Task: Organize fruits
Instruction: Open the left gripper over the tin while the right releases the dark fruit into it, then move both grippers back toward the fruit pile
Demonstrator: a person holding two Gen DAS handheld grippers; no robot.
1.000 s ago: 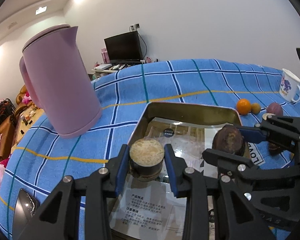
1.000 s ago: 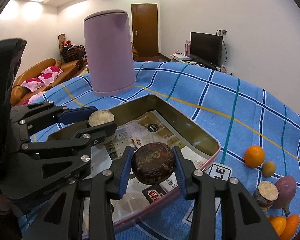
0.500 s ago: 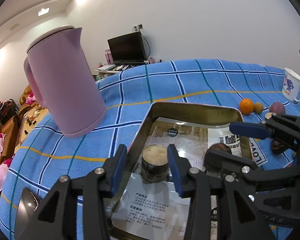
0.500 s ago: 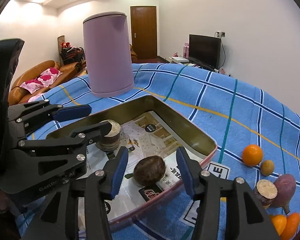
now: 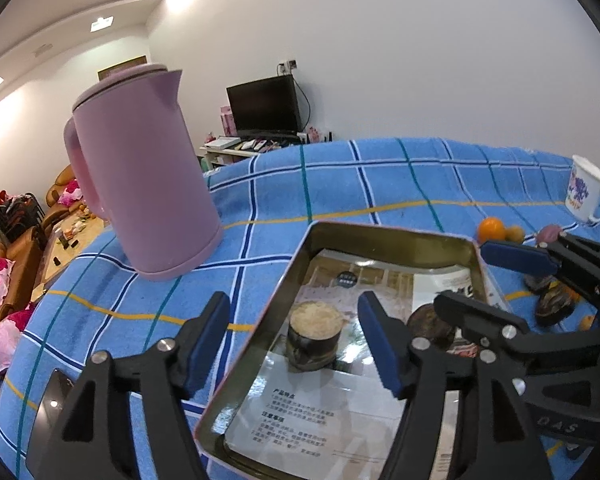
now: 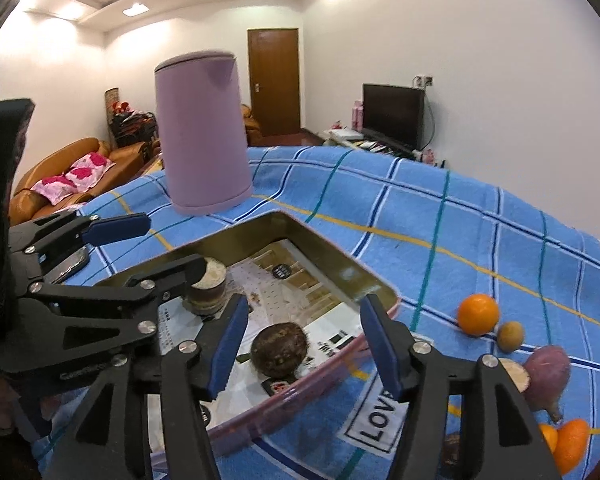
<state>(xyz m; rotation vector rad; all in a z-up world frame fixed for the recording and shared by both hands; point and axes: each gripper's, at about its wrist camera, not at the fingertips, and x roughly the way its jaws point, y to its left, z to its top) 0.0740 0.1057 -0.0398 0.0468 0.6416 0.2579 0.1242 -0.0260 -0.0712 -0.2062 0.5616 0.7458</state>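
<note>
Left gripper hanging spread wide over tin, gripping nothing. Cut piece standing upright on paper inside tin, between pads, touching neither. Right gripper gaping wide too, holding nothing. Round brown fruit lying in tin near rim, between pads, apart from both. Orange sitting on cloth beyond tin. Kettle standing behind.

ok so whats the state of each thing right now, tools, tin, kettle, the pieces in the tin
left tool: open, holding nothing
right tool: open, holding nothing
tin: lidless, paper-lined
cut piece: upright in tin, cut face up
round piece: resting in tin
pink kettle: upright, lid shut
mug: upright
</note>
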